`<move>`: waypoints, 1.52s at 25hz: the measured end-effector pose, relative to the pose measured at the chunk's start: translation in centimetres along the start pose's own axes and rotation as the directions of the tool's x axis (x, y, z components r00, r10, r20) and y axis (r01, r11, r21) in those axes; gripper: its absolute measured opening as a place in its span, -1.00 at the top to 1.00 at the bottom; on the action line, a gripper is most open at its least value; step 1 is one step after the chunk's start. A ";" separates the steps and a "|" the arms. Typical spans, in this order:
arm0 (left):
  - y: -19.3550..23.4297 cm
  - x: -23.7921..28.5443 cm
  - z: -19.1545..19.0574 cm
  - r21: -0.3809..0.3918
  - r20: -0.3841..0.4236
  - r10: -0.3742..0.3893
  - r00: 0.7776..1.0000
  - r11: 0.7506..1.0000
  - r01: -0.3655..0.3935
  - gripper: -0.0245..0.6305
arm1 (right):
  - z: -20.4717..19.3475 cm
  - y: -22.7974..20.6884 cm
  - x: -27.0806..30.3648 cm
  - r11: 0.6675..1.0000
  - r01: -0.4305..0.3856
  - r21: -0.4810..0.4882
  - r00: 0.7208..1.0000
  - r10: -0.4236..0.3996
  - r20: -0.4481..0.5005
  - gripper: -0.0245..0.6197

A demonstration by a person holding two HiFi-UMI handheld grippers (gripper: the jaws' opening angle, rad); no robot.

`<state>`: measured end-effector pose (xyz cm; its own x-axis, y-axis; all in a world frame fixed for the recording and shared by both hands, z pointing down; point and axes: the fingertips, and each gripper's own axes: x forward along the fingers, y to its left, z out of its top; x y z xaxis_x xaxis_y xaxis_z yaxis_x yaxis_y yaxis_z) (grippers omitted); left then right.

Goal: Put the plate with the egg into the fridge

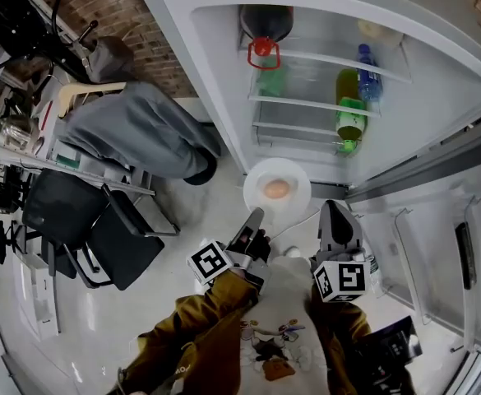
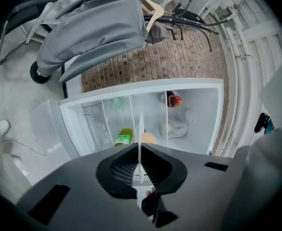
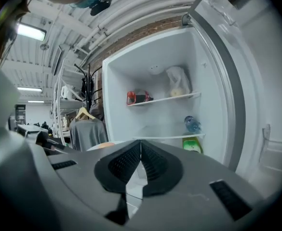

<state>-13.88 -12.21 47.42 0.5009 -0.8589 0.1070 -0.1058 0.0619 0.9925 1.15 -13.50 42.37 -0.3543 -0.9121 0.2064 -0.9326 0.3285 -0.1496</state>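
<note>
A white plate (image 1: 296,189) carrying a brown egg (image 1: 277,189) hangs in front of the open fridge (image 1: 215,72), below its lower shelves. My left gripper (image 1: 254,216) is shut on the plate's near rim. In the left gripper view the plate (image 2: 141,124) runs edge-on as a thin white line between the shut jaws (image 2: 141,150), with the egg (image 2: 149,138) just beyond. My right gripper (image 1: 332,210) is to the right of the plate, shut with nothing in it. In the right gripper view its jaws (image 3: 141,146) meet, and the egg (image 3: 107,146) peeks out at left.
Fridge shelves hold a dark jug with a red handle (image 1: 265,25), a green bottle (image 1: 351,115), a blue bottle (image 1: 368,76) and a pale bag (image 3: 178,82). The fridge door (image 1: 437,245) stands open at right. A grey jacket (image 1: 141,126) and a black chair (image 1: 100,229) are at left.
</note>
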 end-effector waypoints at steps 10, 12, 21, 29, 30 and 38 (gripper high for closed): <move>0.7 4.0 0.5 0.047 -0.024 0.033 0.999 0.998 -0.032 0.86 | -0.5 -0.9 2.3 0.998 0.013 0.062 1.000 -0.013 -0.001 0.91; 1.1 4.7 0.7 0.067 -0.023 0.052 0.998 0.996 -0.051 0.86 | -0.7 -1.2 2.5 0.997 0.022 0.070 1.000 -0.022 0.000 0.91; 0.6 7.2 1.3 0.068 -0.005 0.044 0.999 0.997 -0.044 0.86 | -0.3 -2.3 3.5 0.994 0.025 0.111 0.999 -0.029 0.032 0.91; 0.3 8.9 2.0 0.044 0.024 0.037 0.999 0.998 -0.038 0.86 | 0.2 -2.4 4.8 0.998 0.019 0.057 0.999 -0.022 0.037 0.91; 0.3 9.2 2.1 0.041 0.030 0.035 0.999 0.998 -0.037 0.86 | 0.3 -2.5 4.9 0.998 0.022 0.051 0.999 -0.024 0.036 0.91; 0.1 11.2 3.1 0.033 0.049 0.027 0.998 0.999 -0.029 0.86 | 0.8 -3.4 6.2 0.998 0.022 0.059 0.998 -0.025 0.058 0.91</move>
<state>-10.96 -23.36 48.57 0.4547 -0.8809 0.1310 -0.1486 0.0701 0.9864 2.15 -20.45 43.36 -0.3261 -0.9327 0.1539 -0.9344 0.2933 -0.2022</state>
